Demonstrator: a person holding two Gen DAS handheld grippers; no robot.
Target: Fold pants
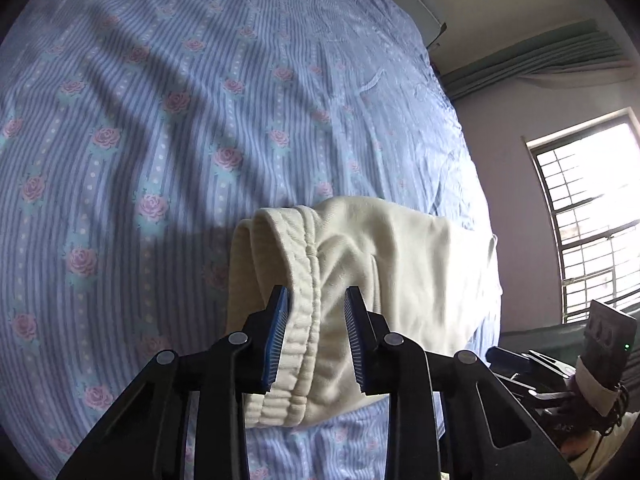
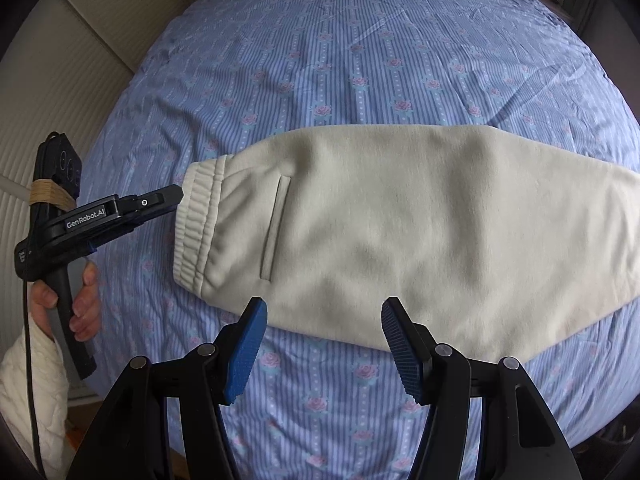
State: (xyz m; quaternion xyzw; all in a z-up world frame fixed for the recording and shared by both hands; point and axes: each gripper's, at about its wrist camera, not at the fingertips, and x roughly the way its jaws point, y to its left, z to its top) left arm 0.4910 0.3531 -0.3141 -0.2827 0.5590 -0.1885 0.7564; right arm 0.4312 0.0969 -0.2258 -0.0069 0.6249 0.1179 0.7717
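Note:
Cream sweatpants [image 2: 400,232] lie flat across the blue floral bed sheet [image 2: 360,60], waistband [image 2: 196,224] to the left, legs running off to the right. A slit pocket [image 2: 274,228] shows near the waistband. My left gripper [image 1: 316,336] is open, its blue pads on either side of the ribbed waistband [image 1: 296,344], not closed on it. It also shows in the right wrist view [image 2: 170,200], its tips at the waistband edge. My right gripper [image 2: 324,344] is open and empty, just above the pants' near edge.
The sheet [image 1: 160,120] covers the whole bed. A padded headboard [image 2: 100,20] lies at the left. A wall with a barred window [image 1: 588,216] and green curtain [image 1: 540,56] stands right of the bed. The right gripper [image 1: 560,372] shows at the lower right of the left wrist view.

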